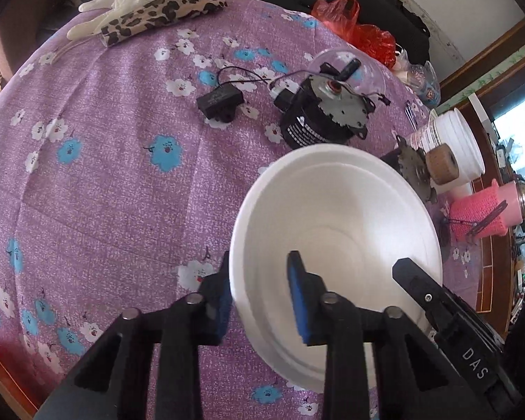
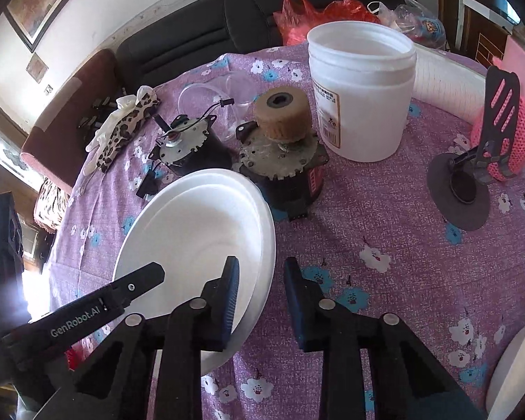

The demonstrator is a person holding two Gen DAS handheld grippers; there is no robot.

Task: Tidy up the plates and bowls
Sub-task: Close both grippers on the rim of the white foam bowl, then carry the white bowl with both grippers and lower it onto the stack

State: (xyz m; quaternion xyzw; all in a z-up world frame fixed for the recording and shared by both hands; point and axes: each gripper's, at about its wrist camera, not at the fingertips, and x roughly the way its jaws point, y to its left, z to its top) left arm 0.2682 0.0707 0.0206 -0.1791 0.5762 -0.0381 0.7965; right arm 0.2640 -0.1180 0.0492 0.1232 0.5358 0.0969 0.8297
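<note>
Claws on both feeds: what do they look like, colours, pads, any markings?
Both are matte black plastic. The left claw and right claw each have two fingers faced with blue ribbed pads, and round silver pins sit on the black linkage bars. White lettering shows when each is seen from the other's camera: "DAS" on the right, "GenRobot.AI" on the left. No cables or sleeves visible.

Left gripper (image 1: 260, 292): your jaws stand apart, one finger on each side of a rim.
Right gripper (image 2: 260, 295): likewise parted (nothing clamped), angled downward.
</note>
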